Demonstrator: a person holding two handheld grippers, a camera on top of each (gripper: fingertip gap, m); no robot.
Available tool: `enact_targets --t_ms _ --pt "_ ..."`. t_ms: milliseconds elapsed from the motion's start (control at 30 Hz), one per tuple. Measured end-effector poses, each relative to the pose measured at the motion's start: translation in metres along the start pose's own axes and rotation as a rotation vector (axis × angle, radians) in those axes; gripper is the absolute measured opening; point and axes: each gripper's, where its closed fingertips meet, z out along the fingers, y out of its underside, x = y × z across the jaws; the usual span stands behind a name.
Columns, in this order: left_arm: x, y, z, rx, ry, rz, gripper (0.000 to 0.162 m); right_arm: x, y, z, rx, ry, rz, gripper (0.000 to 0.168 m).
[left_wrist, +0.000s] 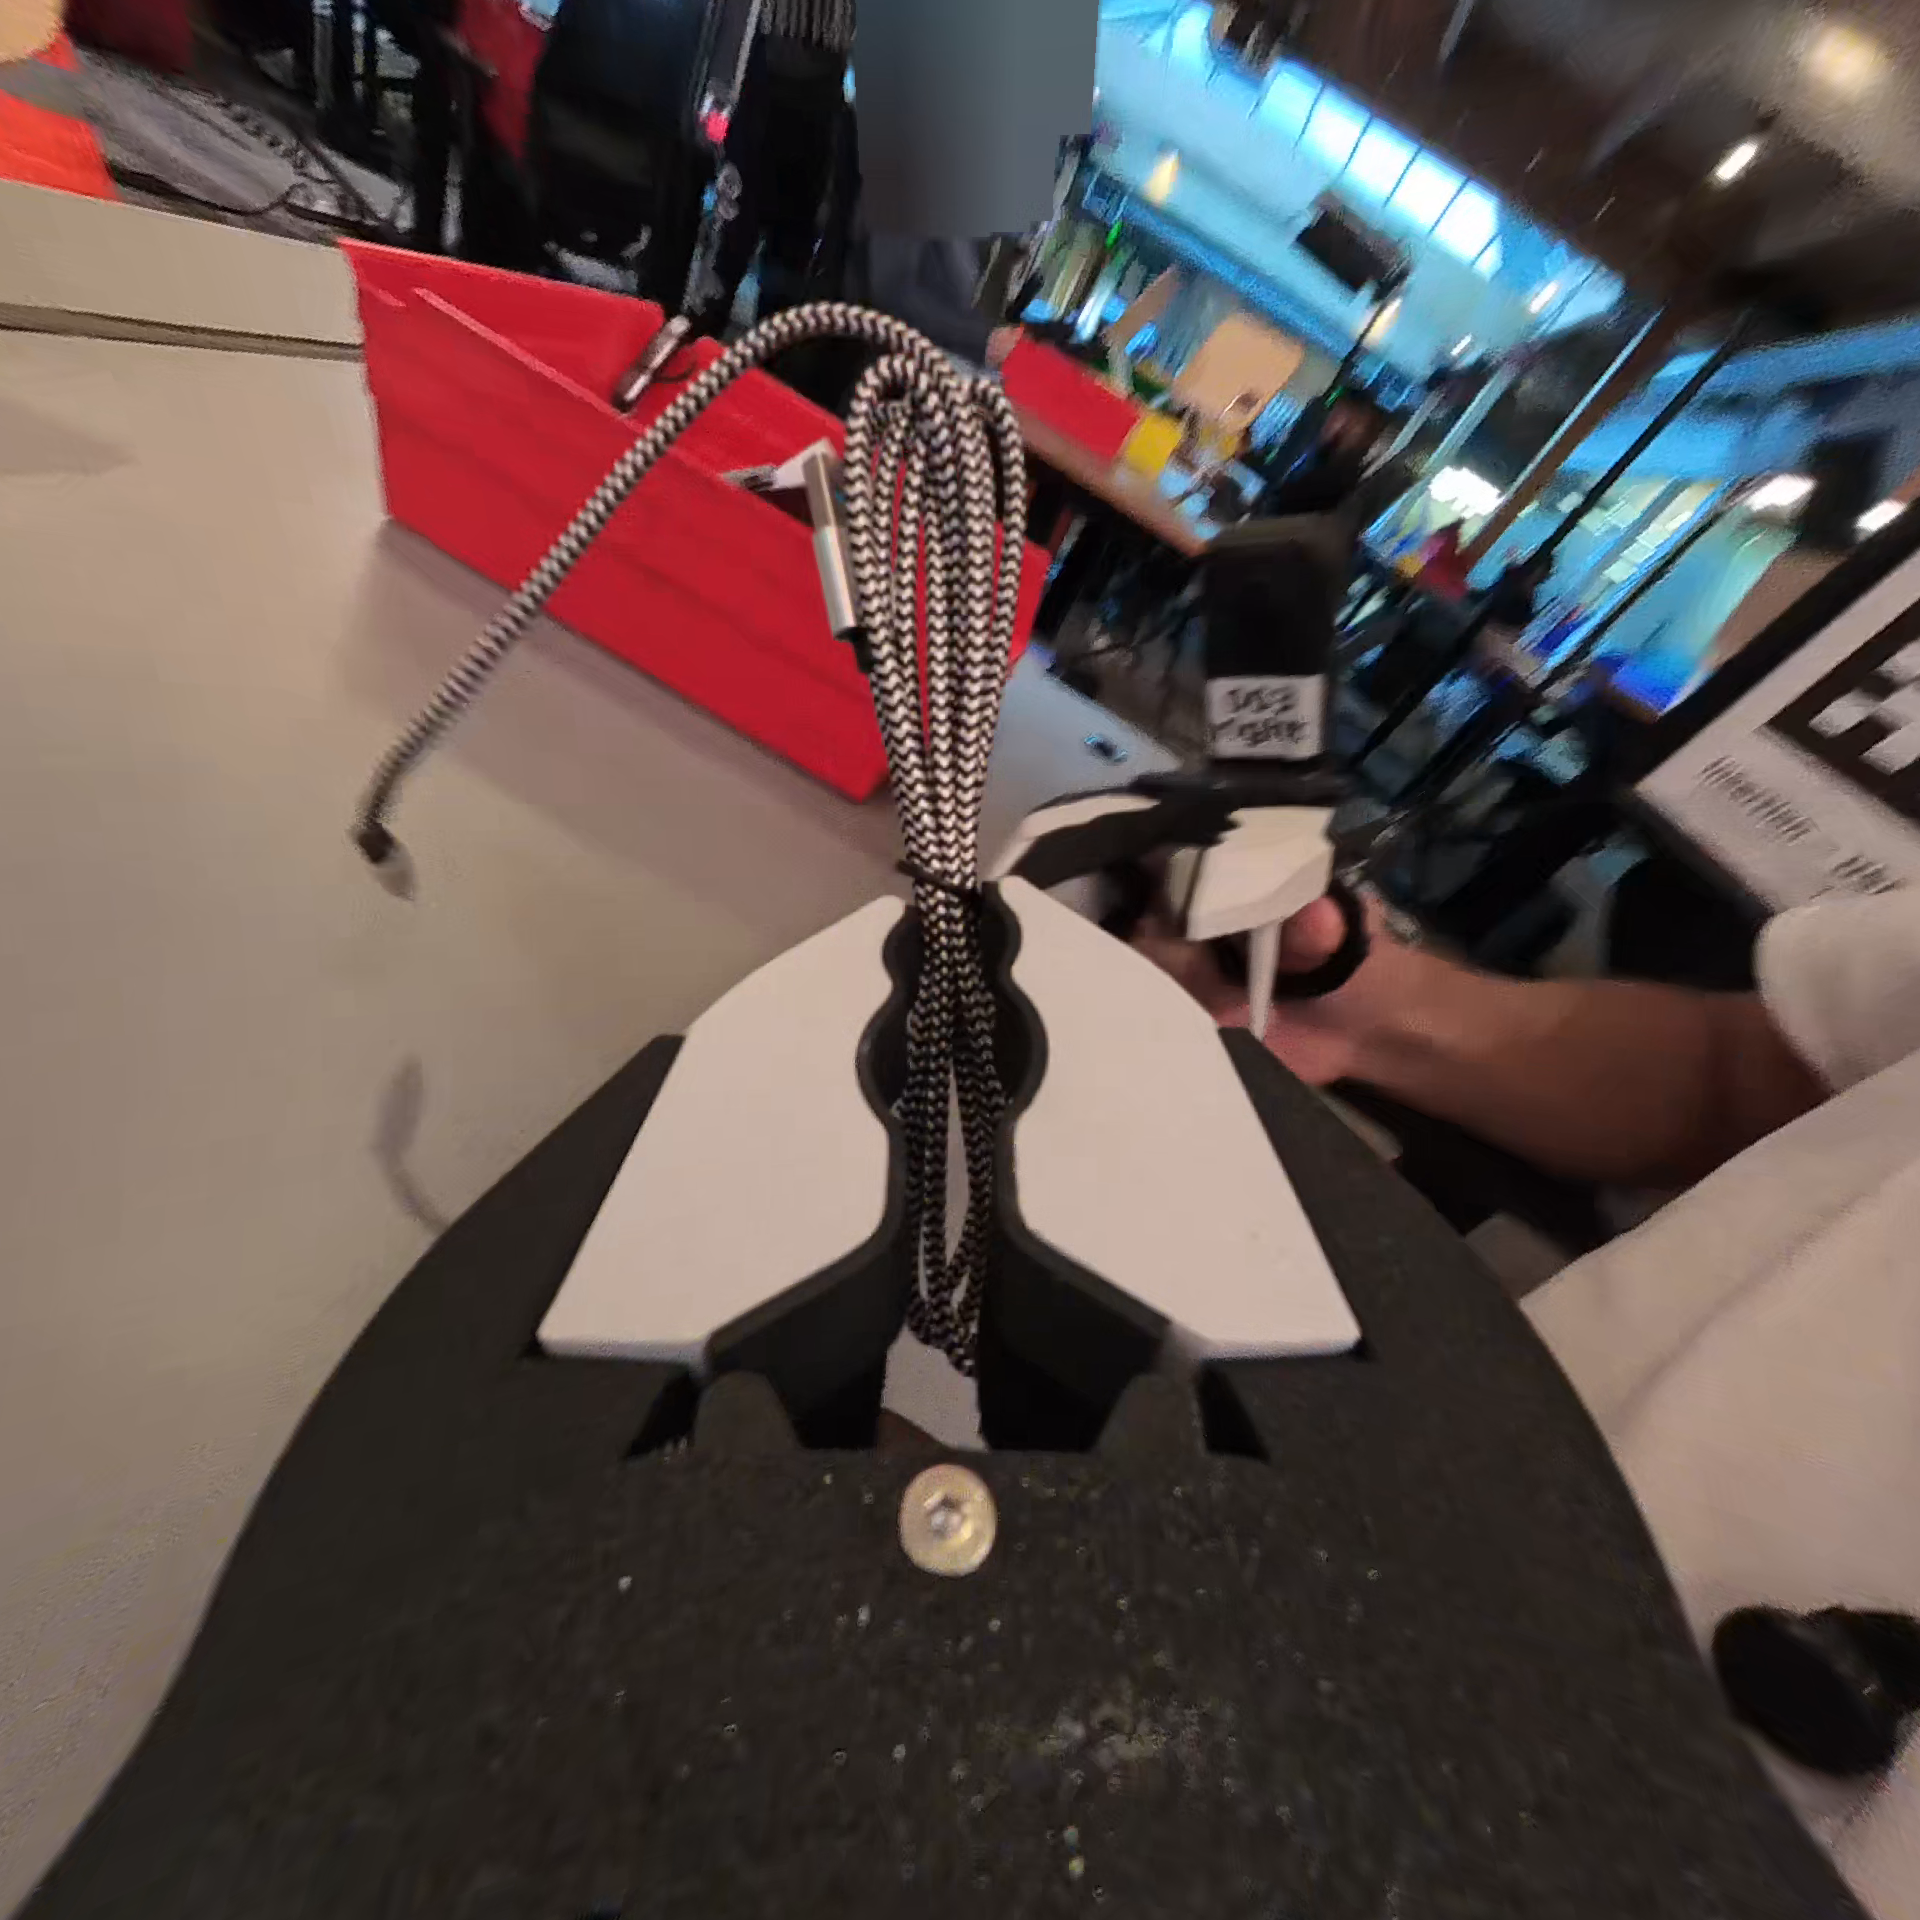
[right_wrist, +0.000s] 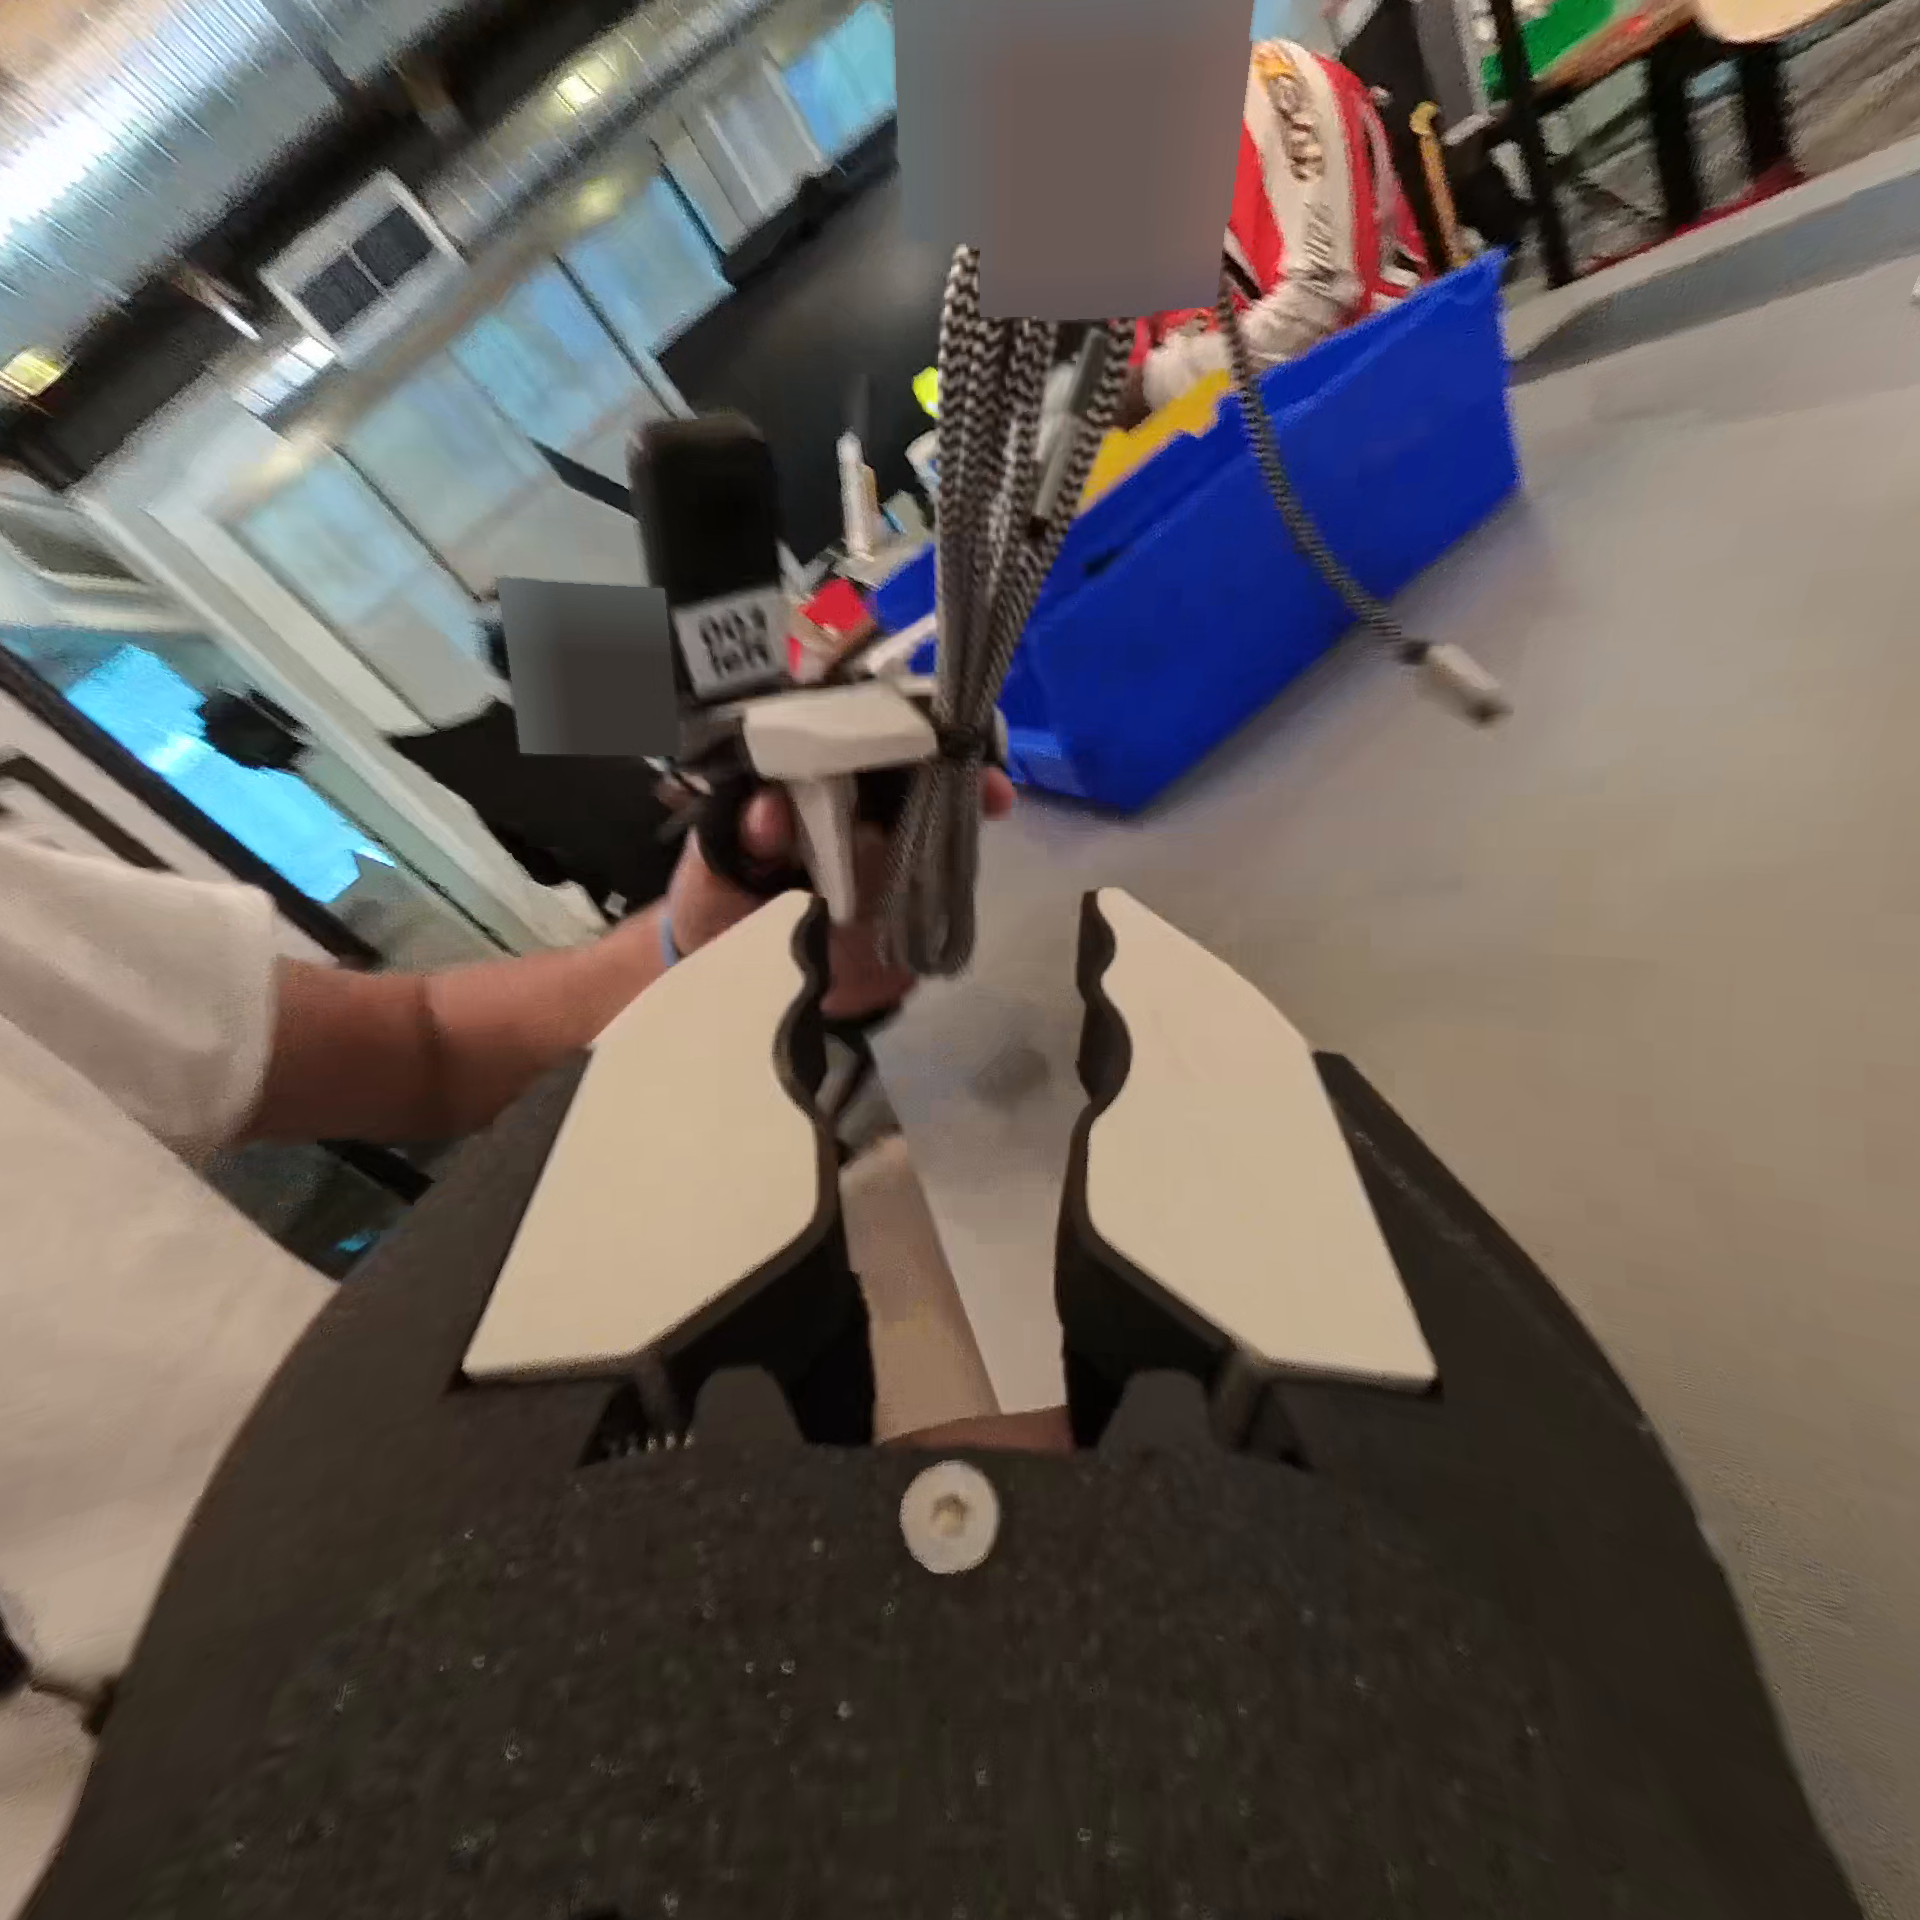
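Observation:
My left gripper (left_wrist: 951, 899) is shut on a bundled black-and-white braided cable (left_wrist: 935, 623), held up above the grey table (left_wrist: 187, 644). The loops stand up past the fingertips, one loose end with a plug (left_wrist: 387, 857) hangs left, and a silver plug (left_wrist: 831, 551) hangs beside the loops. My right gripper (right_wrist: 945, 914) is open and empty, pointing at the left gripper (right_wrist: 935, 743) and its cable bundle (right_wrist: 982, 540), a short way in front of it. The right gripper also shows in the left wrist view (left_wrist: 1195, 862), to the right of the cable.
A red bin (left_wrist: 623, 520) stands on the table behind the cable in the left wrist view. A blue bin (right_wrist: 1247, 582) filled with mixed items stands behind the cable in the right wrist view. A person's arms in white sleeves (right_wrist: 135, 997) hold both grippers. About 5 centimeters separates my left fingertips from my right.

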Motion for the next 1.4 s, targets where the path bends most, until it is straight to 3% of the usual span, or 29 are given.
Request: enact_targets --t_ms 133,200,267,300,367,500,633,733,833,933,1100,1200,1400 --pt "0.024 0.003 0.016 0.059 0.065 -0.059 0.01 -0.012 -0.025 0.026 0.119 -0.089 0.07 0.043" --pt "0.027 0.005 0.019 0.079 0.038 -0.067 0.011 -0.012 -0.024 0.025 0.109 -0.081 0.024 0.012" --pt "0.028 0.013 0.017 0.041 -0.017 -0.022 0.015 -0.014 -0.017 0.021 0.074 -0.074 -0.015 0.01" --pt "0.029 0.018 0.014 0.009 -0.042 0.006 0.02 -0.014 -0.015 0.019 0.055 -0.048 -0.046 0.009" --pt "0.03 0.031 0.006 -0.057 -0.099 0.06 0.049 -0.018 -0.025 0.009 0.092 -0.027 -0.113 0.01" --pt "0.033 0.042 -0.021 -0.04 -0.215 0.149 0.044 -0.017 -0.077 -0.034 0.154 0.124 -0.318 0.009" --pt "0.026 0.056 -0.044 -0.065 -0.296 0.175 0.038 -0.009 -0.158 -0.11 0.21 0.37 -0.488 0.009" --pt "0.019 0.059 -0.051 -0.089 -0.305 0.16 0.033 0.014 -0.193 -0.165 0.206 0.584 -0.446 0.01" --pt "0.021 0.053 -0.053 -0.071 -0.289 0.15 0.033 0.049 -0.175 -0.189 -0.075 0.693 -0.461 0.01" --pt "0.021 0.054 -0.054 -0.083 -0.305 0.196 0.032 0.102 -0.172 -0.225 -0.36 0.943 -0.665 0.009" --pt "0.022 0.059 -0.051 -0.136 -0.343 0.34 0.032 0.167 -0.131 -0.228 -0.853 0.825 -0.882 0.01" --pt "0.026 0.062 -0.047 -0.152 -0.336 0.362 0.031 0.201 -0.095 -0.23 -1.135 0.747 -0.811 0.01" --pt "0.023 0.066 -0.047 -0.166 -0.346 0.365 0.031 0.256 -0.09 -0.221 -1.442 0.758 -0.9 0.011"
